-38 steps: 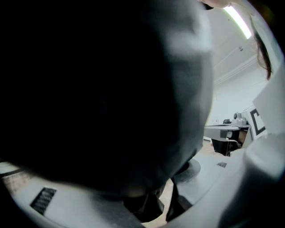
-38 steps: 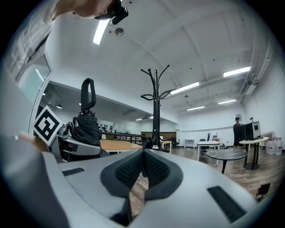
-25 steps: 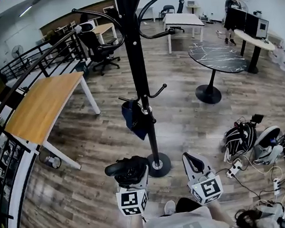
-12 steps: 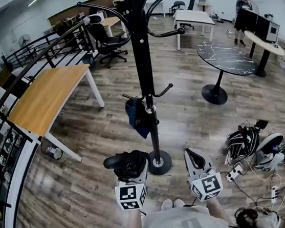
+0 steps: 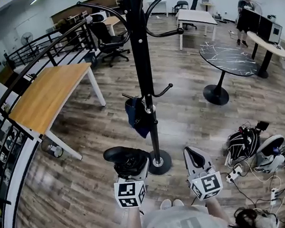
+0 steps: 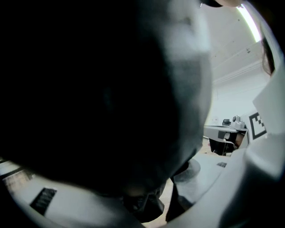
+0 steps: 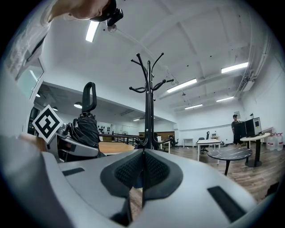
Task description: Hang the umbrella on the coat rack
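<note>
Open office: desks (image 5: 52, 93), swivel chair (image 5: 106, 38), monitors (image 5: 257, 23).

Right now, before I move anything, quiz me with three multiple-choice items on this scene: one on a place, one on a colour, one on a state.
1. Where is the umbrella?
A. In the left hand-held gripper
B. On a hook
C. On the floor

2. What colour is the bag hanging on the coat rack?
A. Red
B. Blue
C. White

3. The right hand-held gripper is:
A. Shut and empty
B. Wide open
C. Holding the bag

Answers: 1 A, the folded black umbrella sits in its jaws. 2 B, dark blue fabric hangs from a low hook. 3 A, its jaws meet with nothing between.
</note>
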Motion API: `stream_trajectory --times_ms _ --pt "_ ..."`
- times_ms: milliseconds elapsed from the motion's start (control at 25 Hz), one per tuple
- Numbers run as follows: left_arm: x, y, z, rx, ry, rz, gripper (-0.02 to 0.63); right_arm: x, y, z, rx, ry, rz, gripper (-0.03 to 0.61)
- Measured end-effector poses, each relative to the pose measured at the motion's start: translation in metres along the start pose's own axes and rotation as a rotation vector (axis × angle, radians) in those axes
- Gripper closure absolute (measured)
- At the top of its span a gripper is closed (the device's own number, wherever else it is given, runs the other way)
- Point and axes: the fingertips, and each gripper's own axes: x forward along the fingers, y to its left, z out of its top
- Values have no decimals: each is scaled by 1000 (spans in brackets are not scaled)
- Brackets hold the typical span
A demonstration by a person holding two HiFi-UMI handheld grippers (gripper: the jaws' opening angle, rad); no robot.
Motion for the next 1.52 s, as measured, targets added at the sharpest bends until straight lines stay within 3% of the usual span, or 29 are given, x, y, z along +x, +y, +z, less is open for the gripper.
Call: stream_trajectory --times_ms 400,720,1160,1320,1520 --pt "0 2 56 -9 -32 12 307 -6 -2 5 10 -25 -2 548" --pt "10 -11 140 122 -121 -48 306 -16 -7 12 31 -55 -21 548" --pt "34 -28 246 302 -183 -89 305 -22 -16 25 51 -94 -47 548" --pt "44 -35 279 316 -217 -130 306 -25 -17 31 44 -104 -50 548" --pt "60 -43 311 293 -195 -228 305 -32 -25 35 64 -113 -84 548"
